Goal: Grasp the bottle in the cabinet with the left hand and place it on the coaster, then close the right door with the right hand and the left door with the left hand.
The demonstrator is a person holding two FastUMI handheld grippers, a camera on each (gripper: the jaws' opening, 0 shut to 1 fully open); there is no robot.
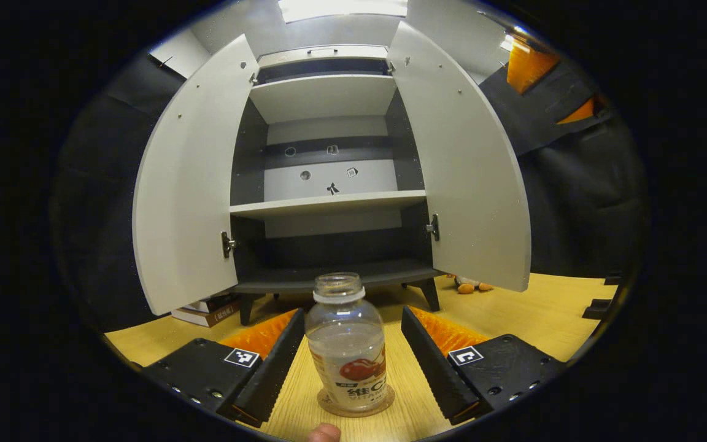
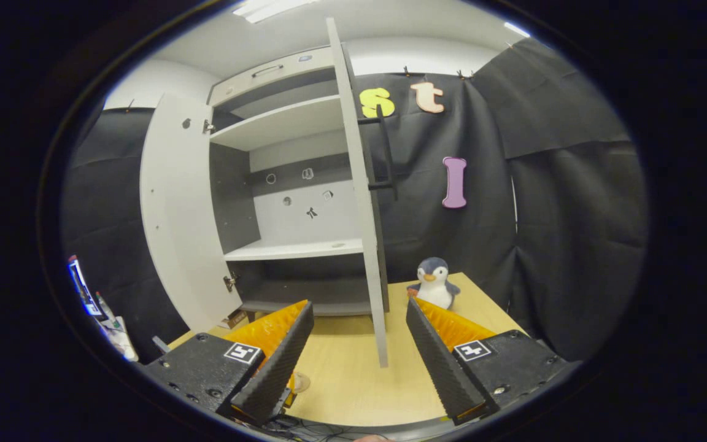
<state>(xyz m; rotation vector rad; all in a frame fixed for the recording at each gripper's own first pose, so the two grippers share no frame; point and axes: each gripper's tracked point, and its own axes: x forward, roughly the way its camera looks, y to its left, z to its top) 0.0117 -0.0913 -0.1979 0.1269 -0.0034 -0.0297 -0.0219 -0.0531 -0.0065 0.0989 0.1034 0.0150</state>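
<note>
A clear, capless bottle [image 1: 347, 344] with a red-printed label stands upright on a round coaster [image 1: 329, 408] on the wooden table. My left gripper [image 1: 352, 313] is open, one finger on each side of the bottle with a gap to it on both sides. Behind it the cabinet [image 1: 329, 202] has its left door [image 1: 188, 184] and right door [image 1: 470, 172] swung wide. In the right gripper view my right gripper [image 2: 359, 304] is open and holds nothing. The right door's edge [image 2: 359, 184] stands just ahead between its fingers, and the left door [image 2: 175, 215] is farther left.
A penguin plush [image 2: 434, 282] sits on the table right of the right door, close to the booth wall. Books [image 1: 206, 310] lie under the cabinet's left side. A person's fingertip [image 1: 324, 433] shows at the bottom edge, in front of the coaster.
</note>
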